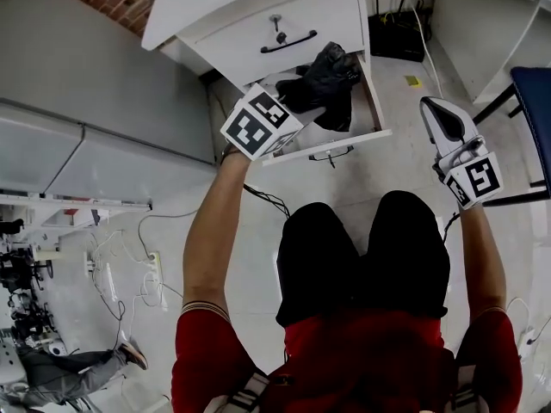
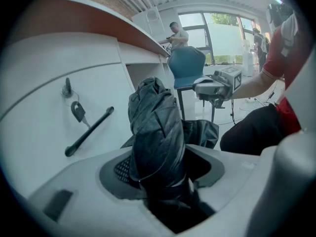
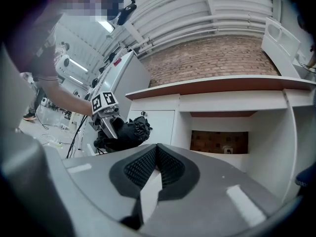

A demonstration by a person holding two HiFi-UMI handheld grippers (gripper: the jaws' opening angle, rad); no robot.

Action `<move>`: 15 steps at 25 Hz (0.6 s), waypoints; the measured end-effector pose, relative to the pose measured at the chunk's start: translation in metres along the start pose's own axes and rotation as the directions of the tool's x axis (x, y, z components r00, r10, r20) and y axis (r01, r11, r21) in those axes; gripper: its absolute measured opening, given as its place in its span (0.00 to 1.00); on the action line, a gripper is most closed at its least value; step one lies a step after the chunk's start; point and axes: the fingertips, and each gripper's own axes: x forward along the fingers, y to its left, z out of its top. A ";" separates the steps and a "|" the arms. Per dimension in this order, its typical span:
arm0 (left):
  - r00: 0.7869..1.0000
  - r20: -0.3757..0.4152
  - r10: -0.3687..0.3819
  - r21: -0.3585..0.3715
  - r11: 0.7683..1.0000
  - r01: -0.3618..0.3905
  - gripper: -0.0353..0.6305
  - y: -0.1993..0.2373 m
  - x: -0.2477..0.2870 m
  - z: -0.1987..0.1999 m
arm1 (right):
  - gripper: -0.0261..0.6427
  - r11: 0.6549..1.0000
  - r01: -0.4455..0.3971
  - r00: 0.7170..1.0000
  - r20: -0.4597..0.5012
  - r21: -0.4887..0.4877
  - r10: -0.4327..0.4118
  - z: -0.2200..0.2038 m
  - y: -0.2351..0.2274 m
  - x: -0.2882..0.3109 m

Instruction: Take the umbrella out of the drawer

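Note:
A black folded umbrella (image 1: 323, 80) hangs above the open lower drawer (image 1: 375, 110) of the white desk. My left gripper (image 1: 297, 95) is shut on its lower part, and its marker cube is at the drawer's left corner. In the left gripper view the umbrella (image 2: 155, 127) stands up between the jaws of the left gripper (image 2: 159, 168) and fills the gap. My right gripper (image 1: 437, 110) floats to the right of the drawer, apart from it. In the right gripper view the right gripper (image 3: 157, 164) has its pads together with nothing between them. The left gripper (image 3: 107, 117) and the umbrella (image 3: 127, 131) show there at the left.
The upper drawer (image 1: 284, 33) is closed, with a black handle and a key in its lock. A blue chair (image 1: 534, 101) stands at the right. Cables (image 1: 129, 265) lie on the floor at the left. The person's knees (image 1: 362, 248) are just below the drawer front.

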 end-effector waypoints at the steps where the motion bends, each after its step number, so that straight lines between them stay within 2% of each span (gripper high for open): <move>1: 1.000 0.017 0.005 -0.001 1.000 -0.005 0.42 -0.002 -0.004 0.002 | 0.06 1.000 -0.007 1.000 0.000 -0.001 0.007 0.002 0.002 0.002; 4: 0.998 0.066 0.023 -0.014 1.000 -0.022 0.42 -0.003 -0.021 0.010 | 0.06 1.000 -0.026 1.000 -0.011 0.002 0.026 0.015 0.008 0.011; 10: 0.984 0.170 0.051 -0.091 0.995 -0.035 0.42 -0.013 -0.061 0.029 | 0.06 0.998 -0.049 0.996 -0.075 0.034 0.052 0.061 0.017 0.026; 15: 0.960 0.261 0.103 -0.133 0.989 -0.070 0.42 -0.018 -0.104 0.058 | 0.06 0.996 -0.063 0.993 -0.097 0.065 0.070 0.111 0.019 0.039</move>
